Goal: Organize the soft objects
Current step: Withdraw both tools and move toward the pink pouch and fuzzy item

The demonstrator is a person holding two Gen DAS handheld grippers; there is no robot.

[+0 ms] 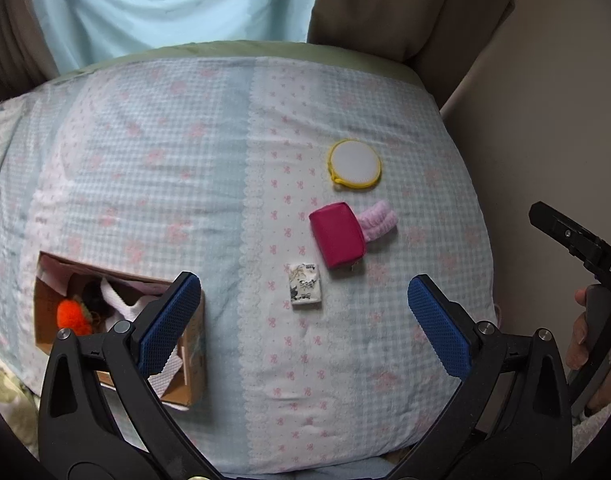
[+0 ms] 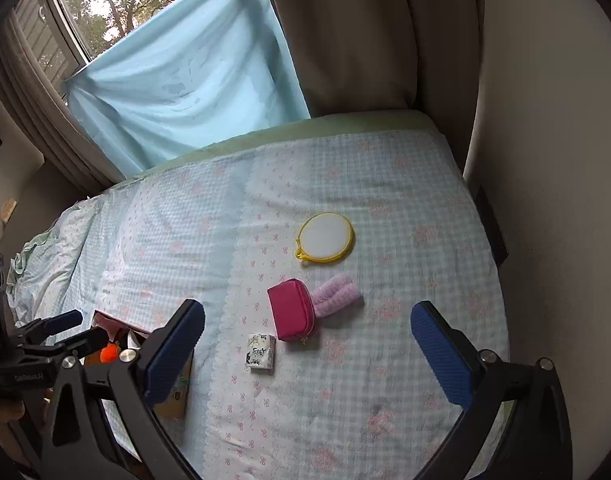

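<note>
On the bed lie a round yellow-rimmed white pouch (image 1: 354, 165) (image 2: 325, 237), a magenta zip pouch (image 1: 336, 234) (image 2: 291, 309), a pink fluffy roll (image 1: 378, 219) (image 2: 335, 289) touching the pouch's right side, and a small printed tissue pack (image 1: 304, 288) (image 2: 260, 351). A cardboard box (image 1: 191, 360) (image 2: 177, 394) at the left holds an orange pom-pom (image 1: 68, 316) and white cloth. My left gripper (image 1: 303, 322) is open and empty above the near bed, just before the tissue pack. My right gripper (image 2: 307, 350) is open and empty, hovering short of the pouch.
A checked blue and pink quilt (image 1: 165, 160) covers the bed. A light blue cloth (image 2: 185, 80) hangs over the window behind it. A beige wall (image 2: 545, 160) runs along the right. The other gripper shows at the left edge of the right wrist view (image 2: 45, 332).
</note>
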